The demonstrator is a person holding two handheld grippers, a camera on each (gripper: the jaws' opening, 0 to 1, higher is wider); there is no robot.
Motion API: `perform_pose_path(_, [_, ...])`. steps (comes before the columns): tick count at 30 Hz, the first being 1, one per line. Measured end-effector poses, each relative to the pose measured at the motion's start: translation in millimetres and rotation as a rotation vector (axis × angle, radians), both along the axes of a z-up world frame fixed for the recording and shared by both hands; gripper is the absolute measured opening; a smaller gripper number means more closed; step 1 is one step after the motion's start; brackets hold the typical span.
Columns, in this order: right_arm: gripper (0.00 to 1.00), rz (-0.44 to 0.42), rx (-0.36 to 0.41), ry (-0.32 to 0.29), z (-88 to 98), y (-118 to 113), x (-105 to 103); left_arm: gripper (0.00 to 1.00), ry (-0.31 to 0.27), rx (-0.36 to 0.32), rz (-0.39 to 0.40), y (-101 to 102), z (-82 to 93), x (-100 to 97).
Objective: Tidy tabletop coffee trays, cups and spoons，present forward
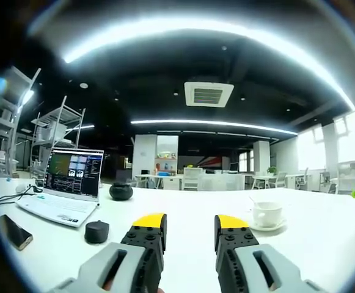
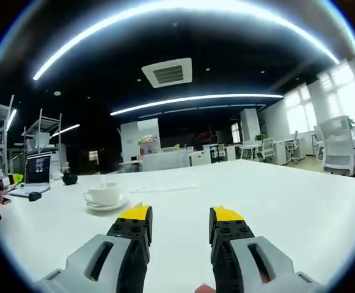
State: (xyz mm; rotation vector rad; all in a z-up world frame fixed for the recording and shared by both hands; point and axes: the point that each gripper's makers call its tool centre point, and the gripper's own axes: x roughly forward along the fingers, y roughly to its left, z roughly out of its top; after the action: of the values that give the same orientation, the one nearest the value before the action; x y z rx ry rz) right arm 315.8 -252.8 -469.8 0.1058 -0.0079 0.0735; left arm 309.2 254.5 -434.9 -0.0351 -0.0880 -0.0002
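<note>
white glossy counter [image 1: 324, 238] carries the white ceramic cup [image 1: 267, 213] on its white round saucer [image 1: 269, 226], seen ahead and right of the left gripper [image 1: 189, 229] and ahead and left of the right gripper [image 2: 180, 221]. both sets of jaws are held wide, with nothing between them. the saucer rim is best approached low and level. a thin handle, probably a spoon, is seen rising from the cup; any liquid cannot be told.

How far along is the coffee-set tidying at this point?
Nothing looks done yet. The cup sits on its saucer on the white table, untouched. The left gripper and right gripper are open and empty. All grasping and presenting remains.
</note>
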Motion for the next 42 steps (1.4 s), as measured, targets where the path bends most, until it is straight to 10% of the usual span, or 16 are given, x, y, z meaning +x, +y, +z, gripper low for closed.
perform_pose_path(42, [0.38,0.0,-0.015,-0.012,8.3,-0.5,-1.5,0.33,-0.009,-0.013,0.011,4.8,4.1,-3.2])
